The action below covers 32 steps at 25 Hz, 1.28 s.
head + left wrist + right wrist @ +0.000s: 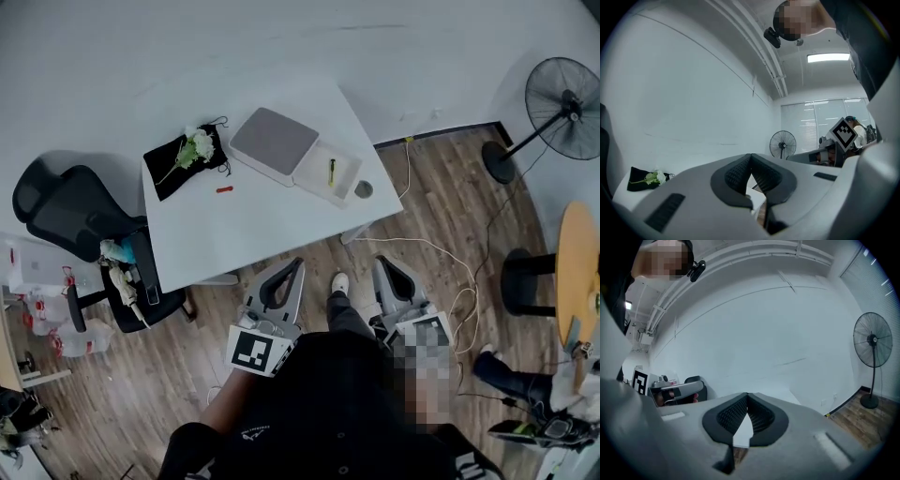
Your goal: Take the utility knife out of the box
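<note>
One black cloth beside box

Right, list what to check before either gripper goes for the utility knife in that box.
1. Box open, gray lid off beside it: ok.
2. Utility knife lying visible in the box: ok.
3. Left gripper open for a grasp: not ok, jaws shut, empty.
4. Right gripper open: not ok, jaws shut, empty.
5. Grippers over the table: not ok, both short of its near edge.
6. Flower and black cloth clear of the box: ok, apart to its left.
</note>
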Each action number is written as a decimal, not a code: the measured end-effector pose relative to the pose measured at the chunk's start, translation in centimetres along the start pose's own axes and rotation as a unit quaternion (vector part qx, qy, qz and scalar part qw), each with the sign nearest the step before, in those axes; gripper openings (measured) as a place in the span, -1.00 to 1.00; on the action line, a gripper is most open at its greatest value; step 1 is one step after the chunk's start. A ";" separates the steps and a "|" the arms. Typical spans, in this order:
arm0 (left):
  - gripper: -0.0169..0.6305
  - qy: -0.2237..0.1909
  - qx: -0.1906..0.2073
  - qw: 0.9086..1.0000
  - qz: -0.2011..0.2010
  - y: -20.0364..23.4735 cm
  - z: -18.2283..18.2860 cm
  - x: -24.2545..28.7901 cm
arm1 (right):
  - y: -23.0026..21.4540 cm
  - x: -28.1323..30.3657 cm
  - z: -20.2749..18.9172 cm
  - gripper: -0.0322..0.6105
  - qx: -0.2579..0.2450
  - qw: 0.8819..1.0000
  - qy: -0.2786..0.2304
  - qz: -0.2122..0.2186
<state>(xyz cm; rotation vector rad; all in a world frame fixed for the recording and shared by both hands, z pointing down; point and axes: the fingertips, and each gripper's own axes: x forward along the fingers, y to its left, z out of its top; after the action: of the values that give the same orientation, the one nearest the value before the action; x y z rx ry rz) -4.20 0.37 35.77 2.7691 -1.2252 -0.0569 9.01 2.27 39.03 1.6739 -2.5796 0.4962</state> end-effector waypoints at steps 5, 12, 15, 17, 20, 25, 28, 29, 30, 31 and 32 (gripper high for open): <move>-0.93 0.007 0.007 0.999 0.039 0.8 0.3 4.1 | -3.7 3.0 2.6 -0.89 -0.014 0.999 0.003 0.040; -0.93 -0.004 0.018 0.996 0.088 0.4 0.8 9.2 | -8.7 6.1 4.5 -0.89 -0.024 0.996 0.008 0.091; -0.93 -0.002 0.021 0.994 0.105 0.2 0.6 11.0 | -10.4 7.4 4.9 -0.89 -0.030 0.993 0.013 0.111; -0.93 0.002 0.022 0.993 0.114 0.3 0.3 12.1 | -11.4 8.1 5.3 -0.89 -0.028 0.992 0.013 0.120; -0.93 -0.001 0.022 0.992 0.122 0.3 0.5 13.7 | -13.0 9.0 5.7 -0.89 -0.025 0.991 0.011 0.128; -0.93 0.005 0.028 0.992 0.125 -0.1 0.2 15.6 | -15.1 9.6 6.3 -0.89 -0.023 0.991 0.008 0.129; -0.93 0.007 0.032 0.992 0.125 -0.1 0.1 16.4 | -16.0 10.0 6.4 -0.89 -0.016 0.992 0.009 0.127; -0.93 0.006 0.034 0.991 0.126 0.0 0.2 16.6 | -16.2 10.1 6.4 -0.89 -0.014 0.992 0.011 0.126; -0.93 0.006 0.033 0.991 0.127 0.1 0.2 16.8 | -16.3 10.2 6.4 -0.89 -0.013 0.992 0.012 0.126; -0.93 0.005 0.030 0.991 0.128 0.2 0.2 16.9 | -16.3 10.3 6.4 -0.89 -0.012 0.992 0.014 0.126; -0.93 0.003 0.025 0.991 0.129 0.3 0.2 17.0 | -16.3 10.4 6.4 -0.89 -0.012 0.992 0.015 0.126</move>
<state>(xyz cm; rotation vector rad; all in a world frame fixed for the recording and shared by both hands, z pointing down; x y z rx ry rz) 7.02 -12.46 35.80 2.6239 -1.5909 0.0034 20.14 -14.73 39.04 1.3277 -2.7770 0.4929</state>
